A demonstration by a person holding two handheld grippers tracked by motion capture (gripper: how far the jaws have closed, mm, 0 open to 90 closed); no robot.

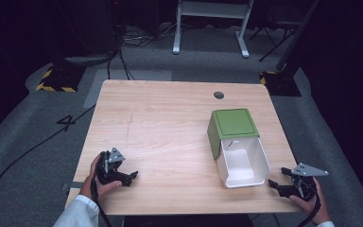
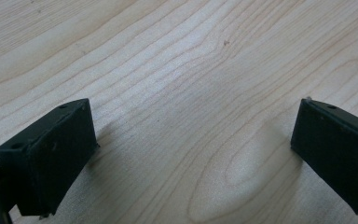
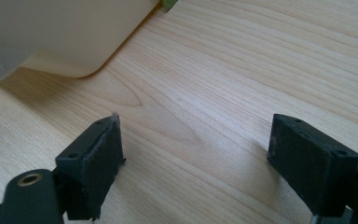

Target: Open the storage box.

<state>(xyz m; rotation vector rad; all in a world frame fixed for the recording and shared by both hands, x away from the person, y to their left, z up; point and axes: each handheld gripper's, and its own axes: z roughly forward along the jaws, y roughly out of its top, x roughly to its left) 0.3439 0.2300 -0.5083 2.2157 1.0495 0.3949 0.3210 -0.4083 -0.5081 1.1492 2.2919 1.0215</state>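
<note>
White bin [image 1: 242, 163] with green lid [image 1: 233, 124] could slide if nudged by wide-open, empty left claw [image 1: 131, 177] or right claw [image 1: 273, 185].

A white plastic bin with a raised green lid [image 1: 240, 149] stood on the light wooden table [image 1: 160, 123], toward the table's right half. The lid rose at the bin's far end, and the open mouth lay nearer the person. A small round grommet hole [image 1: 219, 95] sat beyond the bin, near the table's far edge. The left gripper [image 1: 123, 176] rested well to the left of the bin, by the near edge. The right gripper [image 1: 279, 183] sat just right of the bin's near corner [image 3: 74, 42], apart from it.
</note>
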